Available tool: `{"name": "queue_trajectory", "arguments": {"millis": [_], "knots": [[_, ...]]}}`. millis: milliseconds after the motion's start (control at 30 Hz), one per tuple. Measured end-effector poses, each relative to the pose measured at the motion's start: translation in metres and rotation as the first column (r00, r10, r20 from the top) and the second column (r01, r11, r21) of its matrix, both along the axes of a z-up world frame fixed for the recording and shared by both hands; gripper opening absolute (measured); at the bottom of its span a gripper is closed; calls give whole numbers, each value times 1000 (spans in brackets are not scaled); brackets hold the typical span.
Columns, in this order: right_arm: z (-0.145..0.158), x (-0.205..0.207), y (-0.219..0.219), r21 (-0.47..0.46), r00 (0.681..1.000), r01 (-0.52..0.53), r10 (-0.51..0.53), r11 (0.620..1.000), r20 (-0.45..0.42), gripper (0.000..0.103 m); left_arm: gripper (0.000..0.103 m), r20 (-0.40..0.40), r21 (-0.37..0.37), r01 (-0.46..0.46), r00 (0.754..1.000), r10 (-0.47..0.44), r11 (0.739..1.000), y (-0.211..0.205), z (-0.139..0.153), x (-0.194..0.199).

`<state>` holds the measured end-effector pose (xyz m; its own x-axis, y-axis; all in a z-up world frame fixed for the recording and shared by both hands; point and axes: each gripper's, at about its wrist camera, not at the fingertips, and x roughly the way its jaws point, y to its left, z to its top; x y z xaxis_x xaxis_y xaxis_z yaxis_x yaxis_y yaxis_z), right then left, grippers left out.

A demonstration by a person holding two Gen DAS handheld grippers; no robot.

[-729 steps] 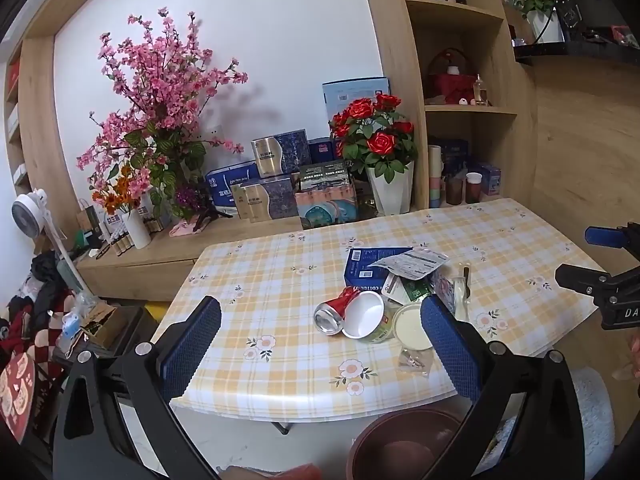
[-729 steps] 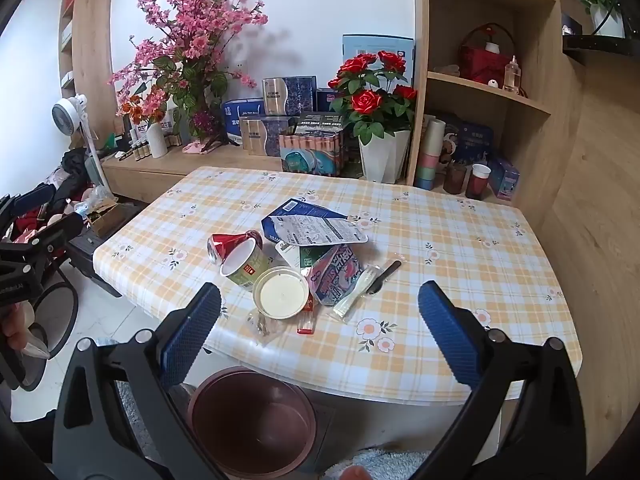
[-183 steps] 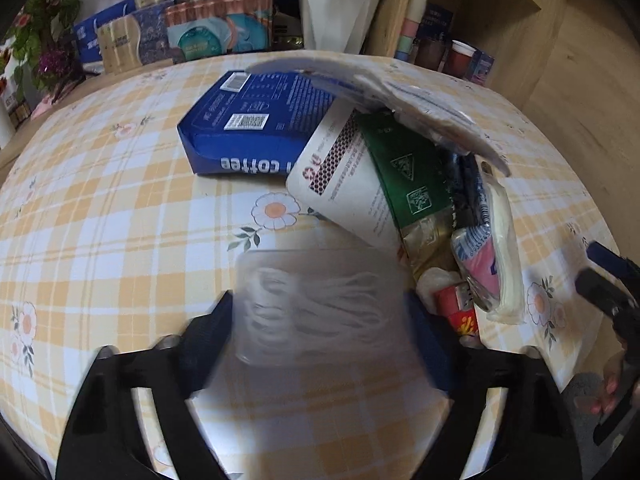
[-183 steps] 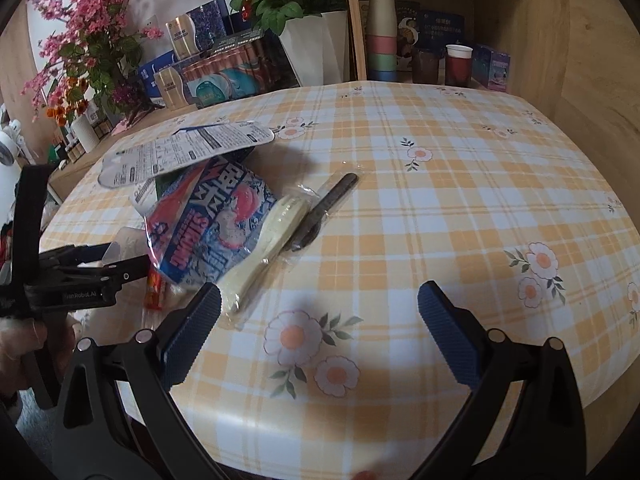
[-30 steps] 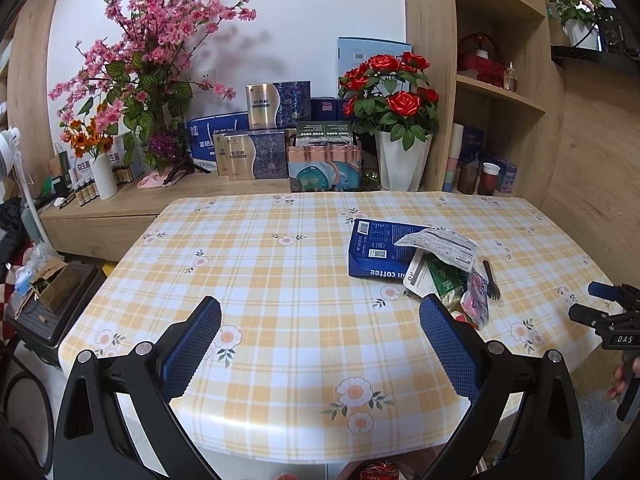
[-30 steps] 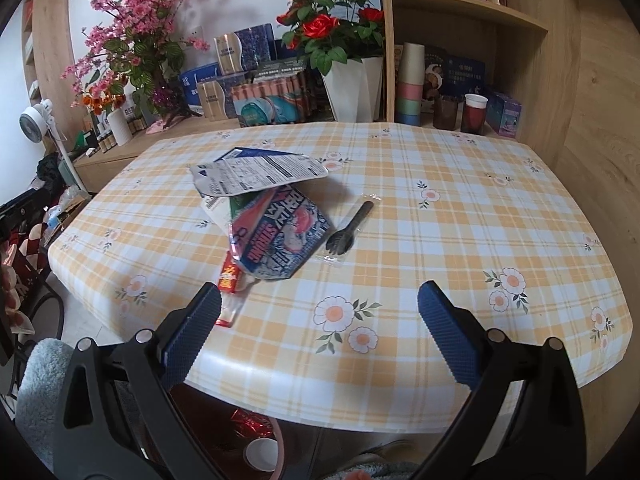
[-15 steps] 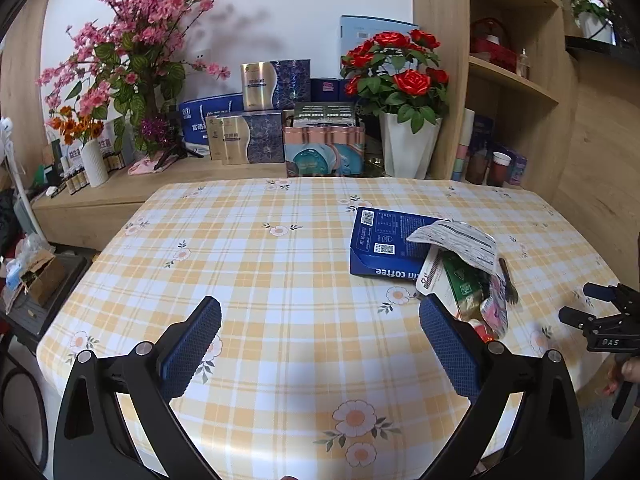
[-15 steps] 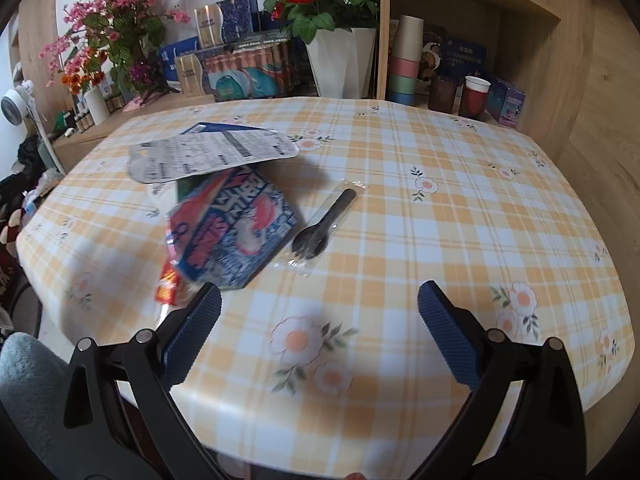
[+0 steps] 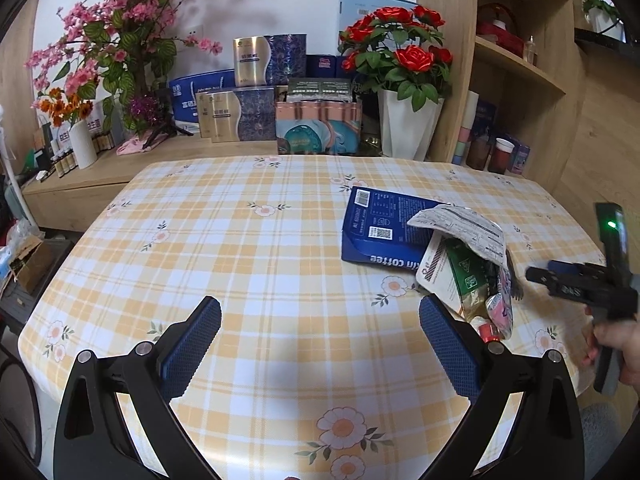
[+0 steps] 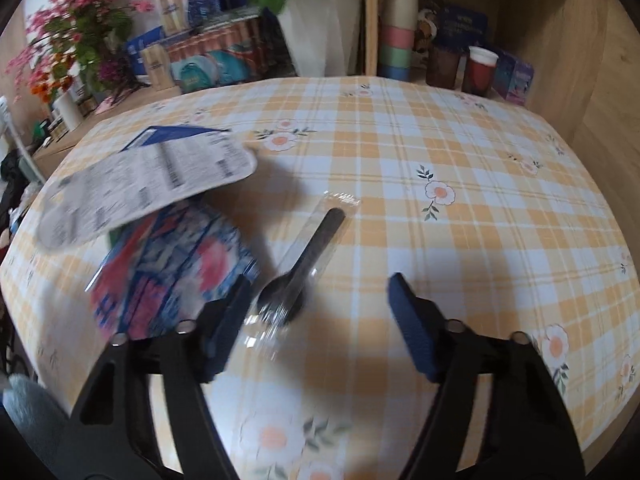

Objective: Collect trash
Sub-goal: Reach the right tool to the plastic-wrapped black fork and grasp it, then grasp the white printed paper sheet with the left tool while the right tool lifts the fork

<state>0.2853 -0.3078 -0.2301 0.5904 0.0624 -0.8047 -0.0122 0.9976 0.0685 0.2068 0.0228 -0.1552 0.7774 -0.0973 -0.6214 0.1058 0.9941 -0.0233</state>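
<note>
A trash pile lies on the checked table: a blue coffee box, a white printed wrapper, a green packet and a blue-and-pink snack bag. Beside the bag lies a black plastic fork in a clear sleeve. My right gripper hangs low over the fork's head. Its jaws are closing, the head lies between them near the left finger, and no pad presses on it. My left gripper is open and holds nothing, left of the pile. A hand carries the right gripper.
Behind the table stand a white vase of red roses, stacked gift boxes and pink blossom branches. A wooden shelf with cups borders the far right corner. The table's near edge runs just below both grippers.
The right gripper has dropped and moved in close over the fork, and its jaws have narrowed. The left gripper has come forward and lower toward the table.
</note>
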Motion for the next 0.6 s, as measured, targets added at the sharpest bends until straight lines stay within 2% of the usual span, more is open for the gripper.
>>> {"name": "queue_trajectory", "arguments": {"millis": [200,367,500,600], "knots": [[-15,30,0,-7,998,39,-39,999,-43,48,94,1,-44,-9,1000,9,999,-7,5,14],[-24,37,4,-16,998,25,-26,1000,-60,41,88,2,-36,38,999,-38,999,-27,11,23],[-23,35,10,-39,997,-46,44,998,-64,20,85,-34,-117,77,996,-81,990,-41,11,29],[-22,30,7,-17,996,-63,62,998,-60,16,79,-65,-177,88,993,-101,980,-50,9,34]]}}
